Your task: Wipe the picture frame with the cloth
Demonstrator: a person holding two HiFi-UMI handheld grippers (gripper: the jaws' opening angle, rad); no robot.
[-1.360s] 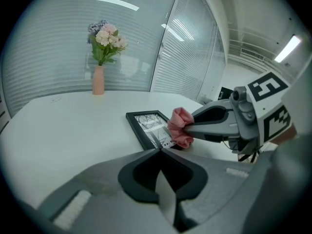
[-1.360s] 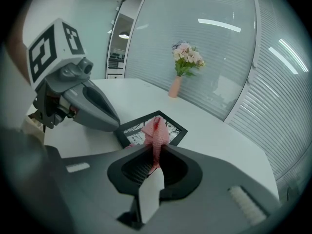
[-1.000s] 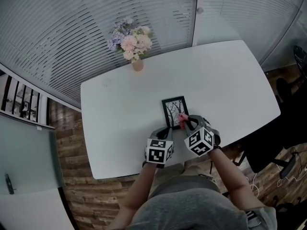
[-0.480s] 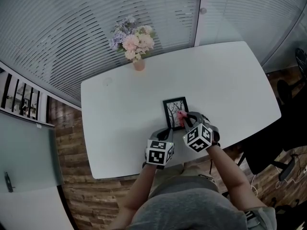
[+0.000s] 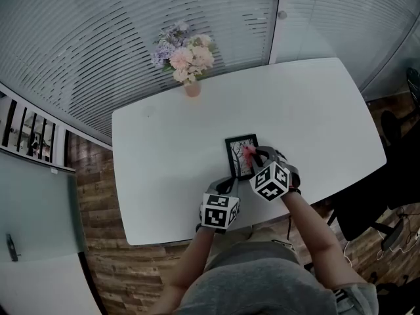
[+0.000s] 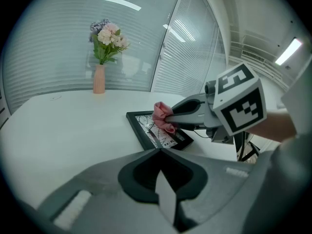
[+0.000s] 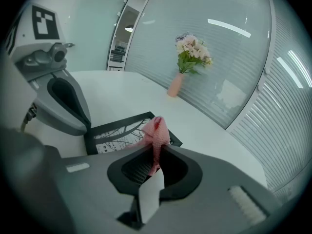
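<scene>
A small black picture frame (image 5: 240,151) with a tree print lies flat on the white table (image 5: 164,149), near its front edge. My right gripper (image 5: 252,156) is shut on a pink cloth (image 5: 247,151), whose bunched end rests on the glass near the frame's right side. The right gripper view shows the cloth (image 7: 156,129) sticking out between the jaws over the frame (image 7: 114,133). My left gripper (image 5: 228,180) is shut and holds nothing, its tips at the frame's near left corner. Seen from the left gripper view, the frame (image 6: 146,130) lies just beyond the tips, with the cloth (image 6: 163,116) on it.
A vase of pink and purple flowers (image 5: 186,63) stands at the table's far edge. A glass wall with blinds runs behind it. A dark chair (image 5: 367,202) sits off the table's right end, on wooden flooring.
My right gripper has slid the pink cloth a little farther up the frame, away from me. The left gripper has stayed at the frame's near corner.
</scene>
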